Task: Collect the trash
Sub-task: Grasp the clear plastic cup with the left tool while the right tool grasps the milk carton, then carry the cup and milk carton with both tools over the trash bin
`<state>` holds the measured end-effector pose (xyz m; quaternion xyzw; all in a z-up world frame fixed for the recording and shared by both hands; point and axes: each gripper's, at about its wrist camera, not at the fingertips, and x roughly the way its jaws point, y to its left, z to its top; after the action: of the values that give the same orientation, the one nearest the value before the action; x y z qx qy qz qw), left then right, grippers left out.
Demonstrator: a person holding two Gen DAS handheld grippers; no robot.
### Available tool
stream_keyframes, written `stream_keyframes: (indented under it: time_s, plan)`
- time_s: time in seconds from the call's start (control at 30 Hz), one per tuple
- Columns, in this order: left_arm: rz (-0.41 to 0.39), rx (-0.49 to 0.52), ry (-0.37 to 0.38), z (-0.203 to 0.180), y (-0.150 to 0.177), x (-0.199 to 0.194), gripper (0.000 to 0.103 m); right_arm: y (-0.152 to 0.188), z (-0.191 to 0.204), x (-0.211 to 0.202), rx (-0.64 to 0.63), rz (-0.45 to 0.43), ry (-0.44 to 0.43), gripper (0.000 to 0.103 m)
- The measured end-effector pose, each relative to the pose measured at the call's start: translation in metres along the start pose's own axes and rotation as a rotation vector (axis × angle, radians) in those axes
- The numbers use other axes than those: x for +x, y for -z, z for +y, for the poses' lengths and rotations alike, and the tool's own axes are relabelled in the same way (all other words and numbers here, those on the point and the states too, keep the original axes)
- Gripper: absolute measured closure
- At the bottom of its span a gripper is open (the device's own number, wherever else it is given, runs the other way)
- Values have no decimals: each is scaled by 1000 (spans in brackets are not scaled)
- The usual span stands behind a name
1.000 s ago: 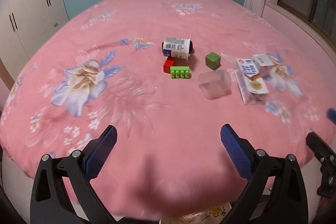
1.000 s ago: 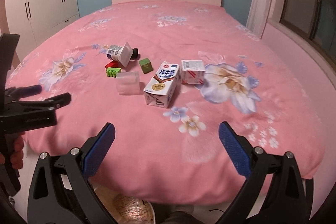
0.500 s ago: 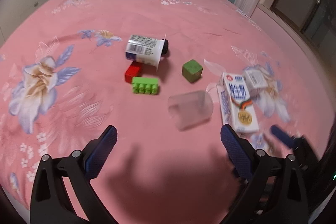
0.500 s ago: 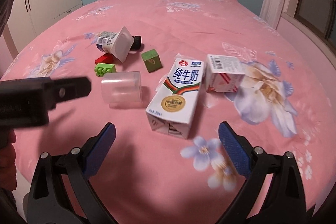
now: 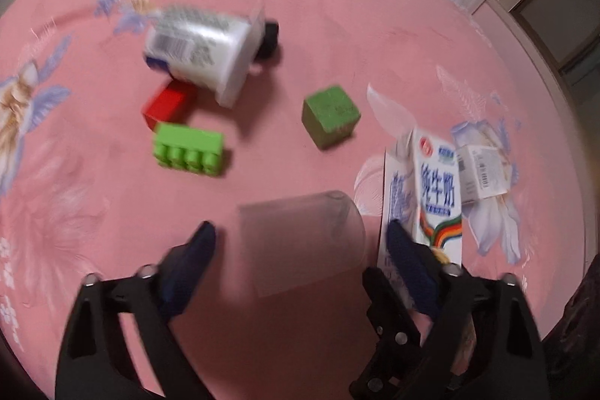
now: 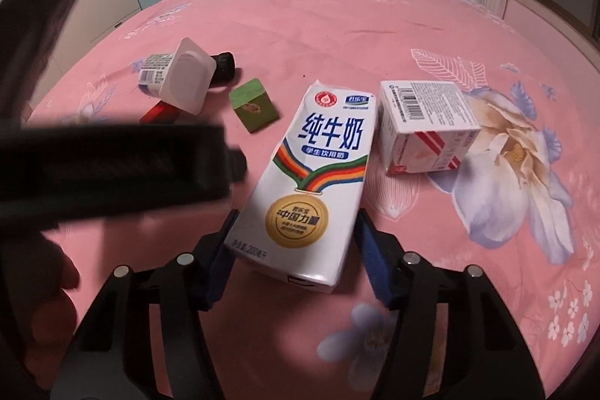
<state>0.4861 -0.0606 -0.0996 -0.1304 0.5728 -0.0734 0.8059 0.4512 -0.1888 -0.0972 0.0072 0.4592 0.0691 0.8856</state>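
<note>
A clear plastic cup (image 5: 300, 242) lies on its side on the pink bed, between the open fingers of my left gripper (image 5: 300, 242); contact is not visible. A white milk carton (image 6: 311, 186) lies flat, its near end between the open fingers of my right gripper (image 6: 294, 242), which stand close to its sides. The carton also shows in the left wrist view (image 5: 437, 190). A small white box (image 6: 423, 126) lies to the carton's right. A yogurt cup (image 5: 198, 51) lies on its side farther back.
A green cube (image 5: 330, 115), a green toy brick (image 5: 187, 149), a red block (image 5: 165, 104) and a black object (image 5: 268, 40) lie on the bed (image 6: 412, 25). The left gripper's body (image 6: 112, 160) crosses the left of the right wrist view.
Both grippers have moved forward and down onto the bed. The left one now straddles the clear cup and the right one straddles the milk carton, with its fingers closer together.
</note>
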Motion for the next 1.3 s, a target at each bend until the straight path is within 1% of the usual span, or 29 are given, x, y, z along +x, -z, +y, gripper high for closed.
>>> stream_keyframes:
  time_s: [0.03, 0.1, 0.17, 0.2, 0.3, 0.47, 0.6, 0.8, 0.9, 1.13, 1.17, 1.3]
  plan:
    - [21, -10, 3, 0, 0, 7, 24, -3, 0, 3, 1, 3, 0, 44]
    - [8, -17, -10, -1, 0, 10, 25, -5, -1, 7, -3, 14, -1, 45]
    - [6, -12, -27, -2, 0, 12, 31, -7, -2, 10, -2, 21, -9, 46]
    - [2, -5, -38, -2, 0, 13, 41, -7, -4, 9, 1, 17, -20, 48]
    - [-4, 23, -32, -2, 3, 13, 41, -6, -9, 5, 6, 13, -39, 51]
    - [-22, 95, -68, -4, 11, 3, 47, 6, -18, -9, 5, 6, -58, 52]
    - [-35, 136, -78, -3, 20, -10, 47, 15, -21, -25, -6, 7, -67, 53]
    - [-93, 216, -103, -6, 42, -43, 47, 28, -22, -63, -15, -17, -90, 53]
    - [-123, 244, -105, -9, 53, -67, 47, 33, -18, -86, -27, -38, -99, 53]
    - [-222, 302, -108, -17, 84, -131, 47, 45, -3, -156, -78, -119, -99, 53]
    - [-242, 312, -106, -18, 91, -144, 47, 46, -1, -165, -83, -127, -99, 53]
    - [-297, 342, -105, -22, 112, -177, 47, 57, 9, -203, -111, -165, -93, 53]
